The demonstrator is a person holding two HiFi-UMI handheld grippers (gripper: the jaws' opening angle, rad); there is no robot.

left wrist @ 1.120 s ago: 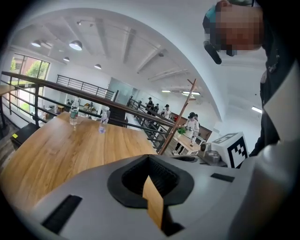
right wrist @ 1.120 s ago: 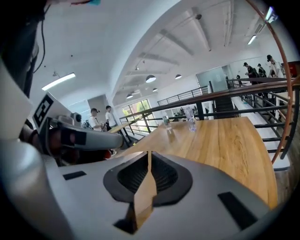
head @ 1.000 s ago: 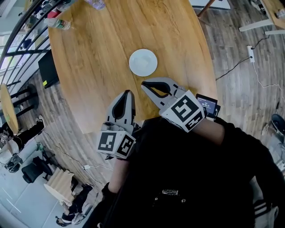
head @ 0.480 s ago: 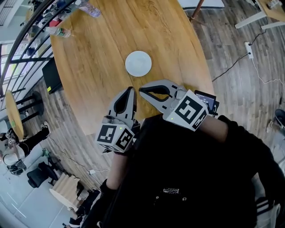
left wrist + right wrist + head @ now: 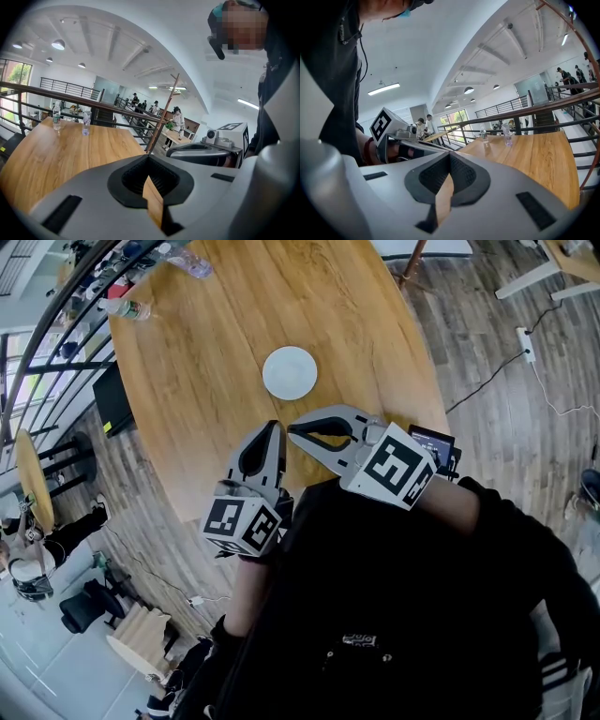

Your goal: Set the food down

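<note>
A white empty plate sits in the middle of the oval wooden table. No food shows in any view. My left gripper hangs over the table's near edge, short of the plate, its jaws shut with nothing between them. Close beside it on the right, my right gripper is also shut and empty, its tip pointing left toward the left one's tip. In the left gripper view the left gripper has its pads together, and the right gripper looks the same in its own view.
Two plastic bottles stand at the table's far left end by a metal railing. A black panel leans at the table's left side. A power strip and cable lie on the wooden floor at right.
Both grippers have drifted a little over the table's near edge, the right one lifting slightly. Their jaws stay shut and empty. The plate has not moved.
</note>
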